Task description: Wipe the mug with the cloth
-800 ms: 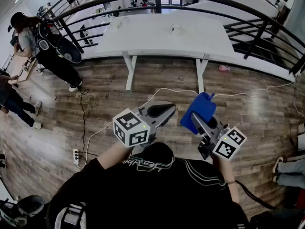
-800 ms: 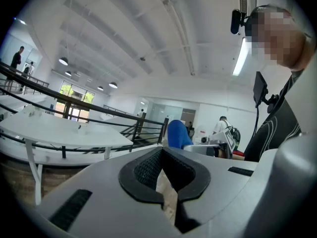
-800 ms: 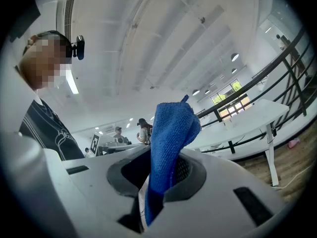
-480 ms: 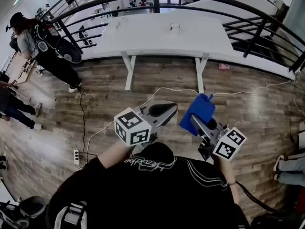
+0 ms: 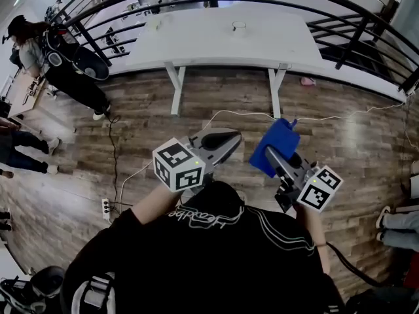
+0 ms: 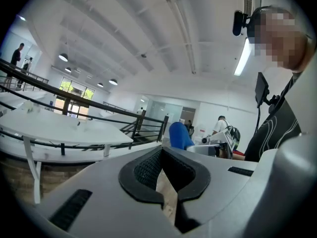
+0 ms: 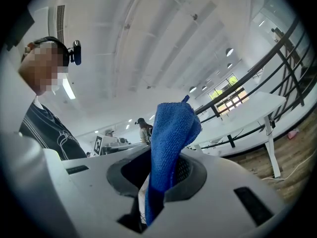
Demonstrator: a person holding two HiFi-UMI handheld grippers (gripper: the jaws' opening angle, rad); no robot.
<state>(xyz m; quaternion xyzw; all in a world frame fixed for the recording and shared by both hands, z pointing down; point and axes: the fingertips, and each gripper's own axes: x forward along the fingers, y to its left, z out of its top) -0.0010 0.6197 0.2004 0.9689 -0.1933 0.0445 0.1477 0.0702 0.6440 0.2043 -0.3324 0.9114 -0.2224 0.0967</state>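
The right tongs (image 5: 270, 154) have drifted slightly up-frame, clamped on the blue cloth (image 5: 276, 142). The left tongs (image 5: 230, 140) are closed and empty. The mug (image 5: 239, 26) stands on the bench (image 5: 196, 44), well apart. Risk: the cloth could slip out during the approach.

White table (image 5: 209, 44) stands on wood floor (image 5: 150, 129) near black railing (image 5: 359, 39).

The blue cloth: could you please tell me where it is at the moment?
The blue cloth sits right of centre in the head view, pinched in the right tool, beside the shut left tool, above the wooden floor.
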